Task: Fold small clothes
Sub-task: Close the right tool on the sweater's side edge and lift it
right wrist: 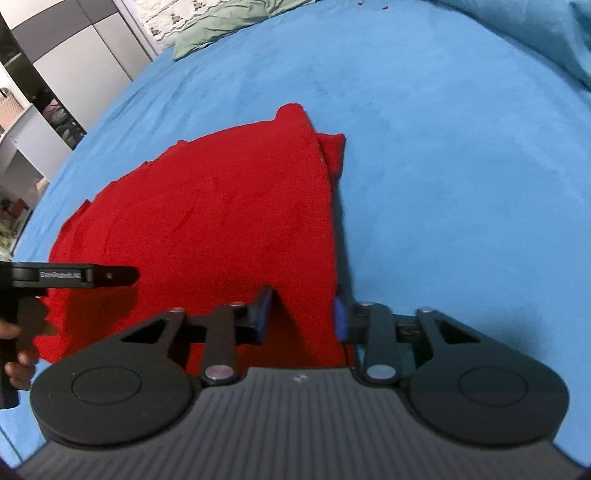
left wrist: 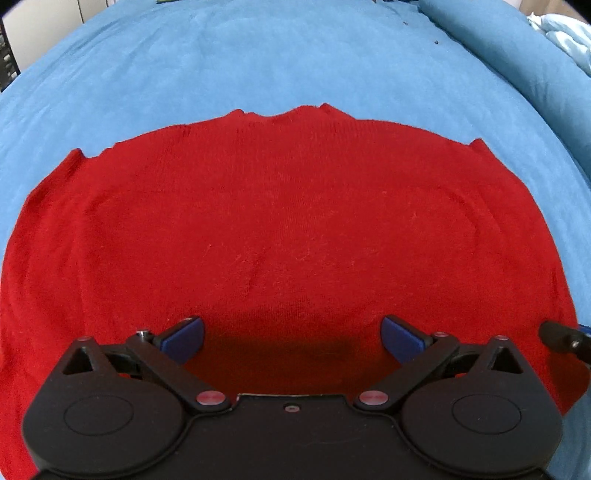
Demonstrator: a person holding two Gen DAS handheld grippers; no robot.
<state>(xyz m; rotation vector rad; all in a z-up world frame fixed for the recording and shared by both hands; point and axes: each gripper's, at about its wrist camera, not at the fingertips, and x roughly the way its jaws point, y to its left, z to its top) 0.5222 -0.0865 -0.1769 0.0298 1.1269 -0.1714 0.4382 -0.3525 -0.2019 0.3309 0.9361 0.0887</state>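
A red knit garment (left wrist: 280, 221) lies flat on the blue bedsheet (left wrist: 258, 55), folded into a wide block. My left gripper (left wrist: 293, 338) hovers low over its near edge with the jaws wide open and empty. In the right wrist view the garment (right wrist: 221, 221) shows its right edge, with a sleeve end (right wrist: 332, 147) sticking out at the far corner. My right gripper (right wrist: 301, 317) is open, its blue pads (right wrist: 340, 319) straddling the raised near right edge of the garment. The left gripper (right wrist: 74, 277) shows at the left of that view.
A blue pillow or rolled blanket (left wrist: 517, 55) lies at the far right of the bed. A green pillow (right wrist: 229, 26) sits at the bed's far end. White cabinets and shelves (right wrist: 44, 92) stand beyond the left side of the bed.
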